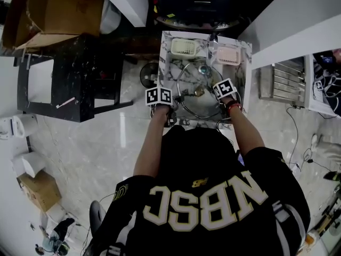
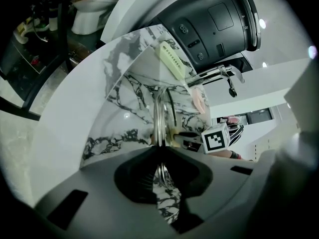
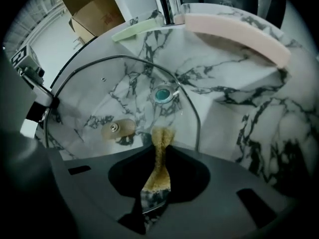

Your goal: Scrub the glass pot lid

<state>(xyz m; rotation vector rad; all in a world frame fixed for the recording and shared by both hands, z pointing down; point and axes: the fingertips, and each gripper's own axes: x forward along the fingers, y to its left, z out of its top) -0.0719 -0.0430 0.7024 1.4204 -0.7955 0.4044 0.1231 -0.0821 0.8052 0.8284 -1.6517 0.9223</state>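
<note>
Over the marble sink (image 1: pixel 166 52), the glass lid (image 3: pixel 99 93) sits above the drain (image 3: pixel 162 94). The left gripper (image 2: pixel 160 156) has its jaws pinched narrow on the lid's metal rim at the left side. The right gripper (image 3: pixel 160 146) points steeply down, clamped on a brown scrub pad (image 3: pixel 157 173), the pad's tip just beside the lid's knob (image 3: pixel 118 128). Whether the pad touches the glass I can't tell. A green basket (image 1: pixel 184 48) and a pink basket (image 1: pixel 228 55) sit along the sink's far edge.
</note>
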